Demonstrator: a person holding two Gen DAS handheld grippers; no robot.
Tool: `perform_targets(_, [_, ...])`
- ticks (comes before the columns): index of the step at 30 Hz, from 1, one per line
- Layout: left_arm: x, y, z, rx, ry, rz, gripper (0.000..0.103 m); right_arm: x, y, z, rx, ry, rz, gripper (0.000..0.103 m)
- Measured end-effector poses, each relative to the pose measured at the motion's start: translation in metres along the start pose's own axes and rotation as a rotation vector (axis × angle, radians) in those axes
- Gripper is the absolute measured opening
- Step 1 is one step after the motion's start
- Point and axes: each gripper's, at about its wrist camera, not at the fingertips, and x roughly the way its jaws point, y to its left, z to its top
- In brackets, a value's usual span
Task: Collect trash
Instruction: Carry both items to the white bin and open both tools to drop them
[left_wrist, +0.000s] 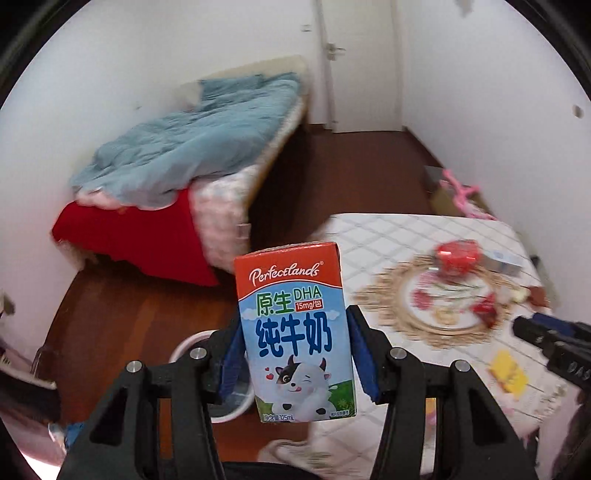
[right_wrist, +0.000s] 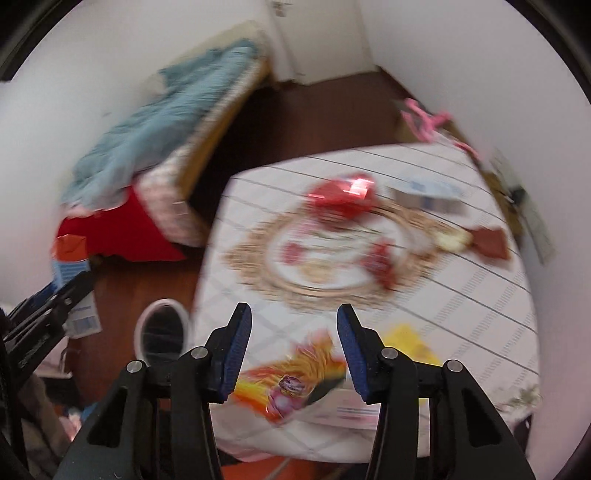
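Jaws of the left gripper (left_wrist: 295, 354), blue-padded, are clenched on a small milk carton (left_wrist: 293, 328), one pad against each side; the carton stands upright at lower centre of the left wrist view, orange-topped, printed "Perfectelands" with a cartoon cow, held in the air above the wooden floor (left_wrist: 140, 314). Behind and below it, partly hidden by the left finger, a white-rimmed waste bin (left_wrist: 184, 343) stands on the floor just beside the cloth-covered surface (left_wrist: 406, 236); the right wrist view shows the bin (right_wrist: 162, 332) at lower left with a dark interior. Jaws of the right gripper (right_wrist: 294, 350) are released, spread wide with nothing between the pads, over the near edge of the surface (right_wrist: 461, 295). Directly beneath them lies a flame-printed wrapper (right_wrist: 291, 380), blurred, with a yellow packet (right_wrist: 410, 343) just to its right. At mid-surface, a round gold-edged placemat (right_wrist: 317, 258) carries a crumpled red wrapper (right_wrist: 343, 195) on its far rim and a smaller red scrap (right_wrist: 382, 262) on its right part. A blue-and-white box (right_wrist: 428, 194) lies at the far right of the surface, and a dark red packet (right_wrist: 489, 242) near the right edge. Upper left of both views: a bed (left_wrist: 192, 147) with a pale blue quilt and a red blanket.
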Motion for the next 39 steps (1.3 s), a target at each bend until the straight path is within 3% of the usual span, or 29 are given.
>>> perform_targets(3, [0.026, 0.028, -0.019, -0.063, 0.042, 0.007, 0.049, 0.016, 0.028, 0.001, -0.045, 0.018, -0.012, 0.049])
perform_targets(6, [0.061, 0.039, -0.048, -0.102, 0.122, -0.009, 0.049, 0.052, 0.03, -0.008, -0.001, 0.136, -0.015, 0.063])
perform_targets(9, [0.095, 0.041, -0.08, -0.116, 0.21, -0.013, 0.049, 0.092, 0.036, -0.035, -0.003, 0.257, 0.017, 0.069])
perform_targets(13, [0.116, 0.048, -0.107, -0.126, 0.267, 0.009, 0.049, 0.147, 0.063, -0.077, -0.127, 0.37, 0.02, 0.07])
perform_targets(18, [0.123, 0.059, -0.124, -0.149, 0.296, 0.022, 0.049, 0.194, 0.087, -0.107, -0.272, 0.436, -0.069, 0.073])
perform_targets(20, [0.121, 0.067, -0.127, -0.16, 0.296, 0.027, 0.049, 0.194, 0.096, -0.116, -0.327, 0.404, -0.14, 0.062])
perform_targets(22, [0.118, 0.076, -0.128, -0.173, 0.291, 0.026, 0.049, 0.19, 0.106, -0.122, -0.376, 0.377, -0.17, 0.033])
perform_targets(25, [0.114, 0.092, -0.127, -0.194, 0.28, 0.02, 0.049, 0.178, 0.113, -0.123, -0.362, 0.344, -0.154, 0.018])
perform_targets(29, [0.112, 0.132, -0.12, -0.252, 0.261, 0.014, 0.049, 0.165, 0.135, -0.104, -0.297, 0.303, -0.054, 0.015])
perform_targets(32, [0.134, 0.17, -0.116, -0.314, 0.286, 0.011, 0.049, 0.174, 0.174, -0.086, -0.264, 0.305, 0.044, 0.015])
perform_targets(35, [0.176, 0.208, -0.119, -0.371, 0.338, 0.005, 0.049, 0.204, 0.208, -0.077, -0.255, 0.339, 0.1, 0.015])
perform_targets(39, [0.243, 0.242, -0.131, -0.417, 0.455, -0.046, 0.051, 0.28, 0.248, -0.083, -0.224, 0.447, 0.13, 0.015])
